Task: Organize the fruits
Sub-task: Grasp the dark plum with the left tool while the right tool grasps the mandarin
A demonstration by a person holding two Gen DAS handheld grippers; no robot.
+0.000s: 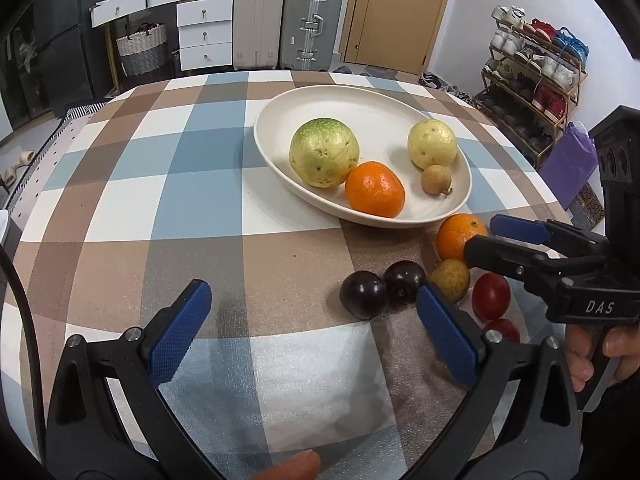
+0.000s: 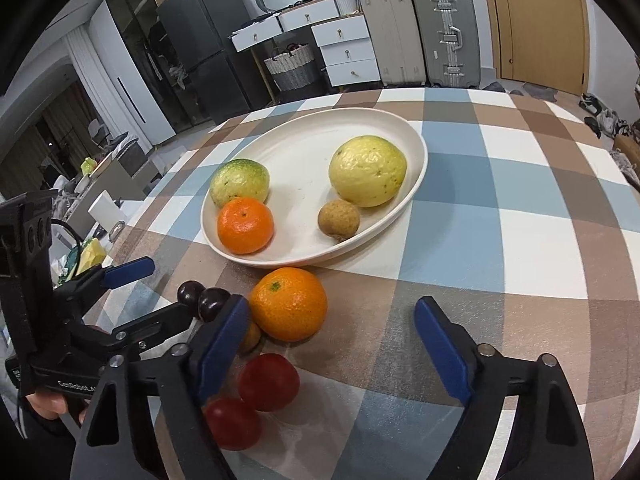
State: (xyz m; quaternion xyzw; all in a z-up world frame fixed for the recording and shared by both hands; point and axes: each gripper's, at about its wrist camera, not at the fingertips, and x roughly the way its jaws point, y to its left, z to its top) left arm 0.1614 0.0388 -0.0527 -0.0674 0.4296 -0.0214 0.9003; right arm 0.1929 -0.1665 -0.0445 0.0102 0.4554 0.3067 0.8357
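Right gripper (image 2: 332, 344) fingers released, spread, flanking the loose orange (image 2: 288, 304) on the counter (image 2: 520, 208). Centre, close gently, then lift to the plate (image 2: 416, 176). Left gripper (image 1: 312, 332) fingers released, empty.

The right gripper's (image 2: 332, 332) left finger is covering most of a small tan fruit (image 2: 251, 338) near the table's (image 2: 520, 240) front edge. The lower red fruit (image 1: 503, 329) is hiding partly behind the left gripper (image 1: 314, 320).

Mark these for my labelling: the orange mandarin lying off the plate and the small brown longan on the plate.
Orange mandarin off the plate (image 2: 288, 303), right wrist view, centre of peel.
Small brown longan (image 2: 338, 217), right wrist view, middle of skin.
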